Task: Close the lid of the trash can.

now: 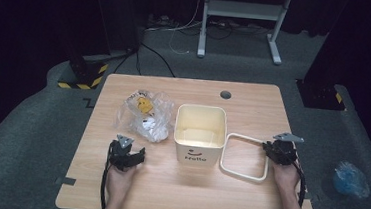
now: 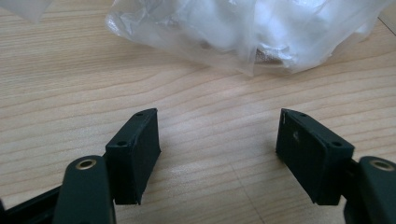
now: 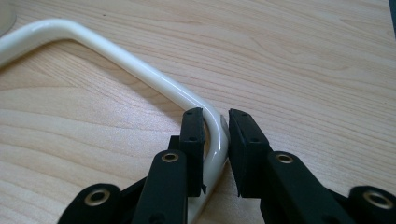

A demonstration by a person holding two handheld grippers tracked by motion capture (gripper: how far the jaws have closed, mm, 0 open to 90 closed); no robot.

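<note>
Cream bin point(image 1: 200, 133) empty, ring frame point(image 1: 245, 157) beside, right tool point(image 3: 215, 122) gripping frame

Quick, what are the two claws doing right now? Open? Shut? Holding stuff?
Left gripper: open, empty, above the wooden table.
Right gripper: jaws around the cream square plastic ring; pressing cannot be told.

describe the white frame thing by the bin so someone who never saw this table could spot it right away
On the wooden table, find the cream bin with a smiley face and "Hello" on its front, near the middle. Flat on the tabletop just to its right lies the ring, a glossy cream square hoop with rounded corners; the right gripper straddles one corner. Unlike the bin and the crumpled plastic bag, it is an open outline.
</note>
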